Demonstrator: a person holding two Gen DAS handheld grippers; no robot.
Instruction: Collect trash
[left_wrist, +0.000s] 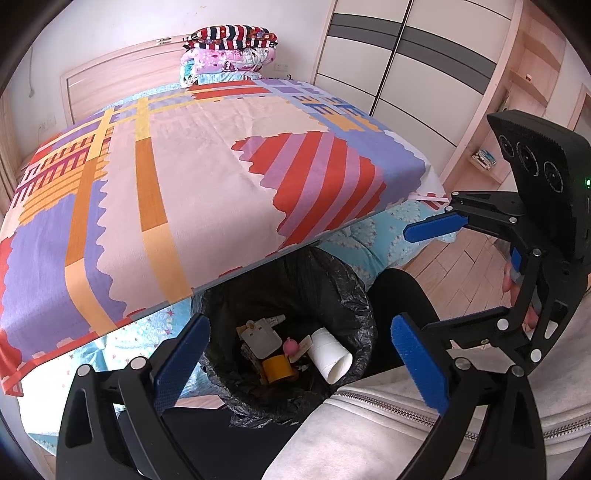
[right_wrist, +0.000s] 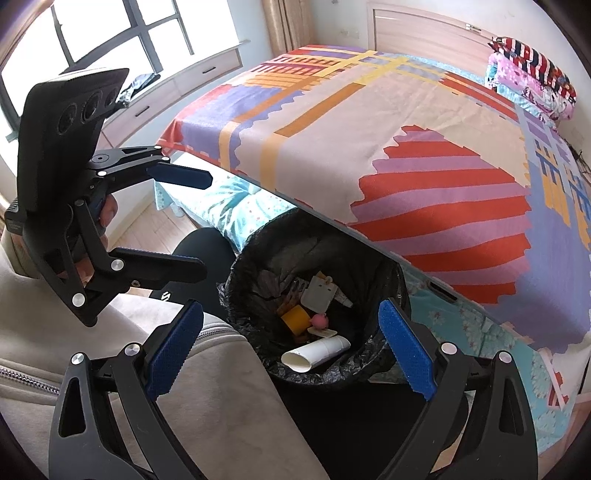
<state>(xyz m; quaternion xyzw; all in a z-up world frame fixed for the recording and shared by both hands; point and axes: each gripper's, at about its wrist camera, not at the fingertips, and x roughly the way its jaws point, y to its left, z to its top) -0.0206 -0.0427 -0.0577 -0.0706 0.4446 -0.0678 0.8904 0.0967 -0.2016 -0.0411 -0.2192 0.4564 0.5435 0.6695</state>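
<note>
Now both grippers, left gripper and right gripper, hang wide and empty above the black-lined round bin; better scan the patterned bed before stopping.

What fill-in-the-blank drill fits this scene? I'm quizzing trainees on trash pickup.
1. The bin has a ____ liner.
2. The paper cup lies ____ the bin.
3. Both hand-held grippers, left and right, are ____.
4. The bin stands beside the ____.

Missing words: black; inside; open; bed
</note>
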